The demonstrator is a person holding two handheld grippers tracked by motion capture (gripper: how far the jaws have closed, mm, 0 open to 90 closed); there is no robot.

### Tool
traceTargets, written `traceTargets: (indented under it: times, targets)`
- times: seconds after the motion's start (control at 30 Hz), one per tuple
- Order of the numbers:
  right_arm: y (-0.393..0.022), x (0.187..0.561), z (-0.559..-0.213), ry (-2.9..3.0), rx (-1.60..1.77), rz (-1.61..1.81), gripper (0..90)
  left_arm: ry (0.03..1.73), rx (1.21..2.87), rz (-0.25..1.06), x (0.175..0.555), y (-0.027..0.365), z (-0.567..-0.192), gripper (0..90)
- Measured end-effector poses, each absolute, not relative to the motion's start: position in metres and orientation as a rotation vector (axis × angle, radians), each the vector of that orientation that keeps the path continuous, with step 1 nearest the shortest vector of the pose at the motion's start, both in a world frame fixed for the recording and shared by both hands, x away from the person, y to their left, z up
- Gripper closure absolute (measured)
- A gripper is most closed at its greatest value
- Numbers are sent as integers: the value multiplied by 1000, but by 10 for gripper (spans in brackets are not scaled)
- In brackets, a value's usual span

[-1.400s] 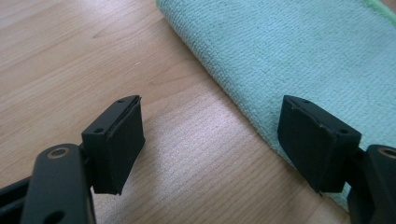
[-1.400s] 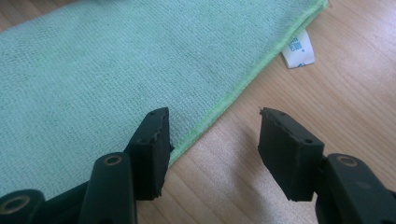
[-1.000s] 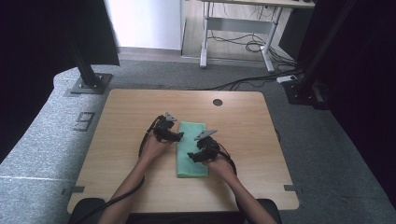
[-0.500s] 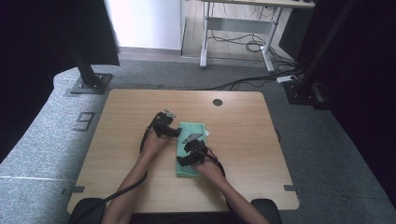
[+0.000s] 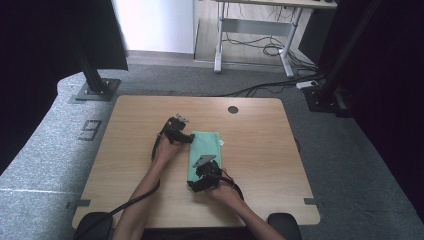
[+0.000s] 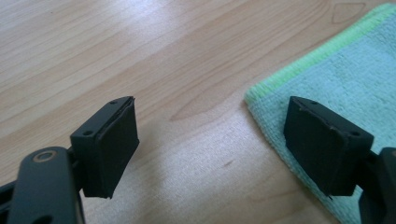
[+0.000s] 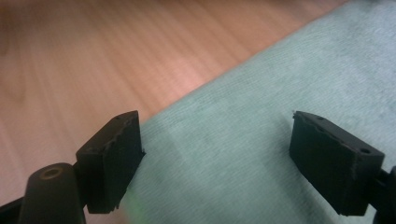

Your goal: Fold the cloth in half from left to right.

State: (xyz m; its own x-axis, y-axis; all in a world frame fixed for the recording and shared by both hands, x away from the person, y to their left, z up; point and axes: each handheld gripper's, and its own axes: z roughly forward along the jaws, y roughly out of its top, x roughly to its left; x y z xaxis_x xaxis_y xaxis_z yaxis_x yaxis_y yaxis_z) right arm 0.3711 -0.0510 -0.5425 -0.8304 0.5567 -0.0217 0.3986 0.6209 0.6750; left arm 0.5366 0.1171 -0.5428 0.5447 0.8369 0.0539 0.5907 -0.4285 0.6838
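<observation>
High view: both tongs released, left tongs (image 5: 191, 138) and right tongs (image 5: 192, 185) at green cloth (image 5: 210, 147) corners, bare table (image 5: 260, 145) around.

You are working in a lab-style recording space: your wooden desk (image 5: 260, 130) with its cable hole (image 5: 233, 109) stands on grey carpet (image 5: 350, 150), black curtains (image 5: 45, 45) hang on both sides, stand bases (image 5: 95, 90) flank it, and cables (image 5: 260, 47) trail under a second desk (image 5: 255, 30) behind.

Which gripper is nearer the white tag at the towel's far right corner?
Left. The left gripper sits at the towel's far left corner, level with the tag; the right gripper is at the near edge.
</observation>
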Motion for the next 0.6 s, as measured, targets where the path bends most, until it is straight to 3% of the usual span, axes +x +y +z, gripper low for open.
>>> traceTargets:
  times: [0.4,0.6]
  targets:
    - [-54,368,-542,2612,786,1034,186,1188,2126,451,543,121,-541,179]
    - [-68,374,-530,2577,804,1075,179,1112,2126,408,525,122,-521,152]
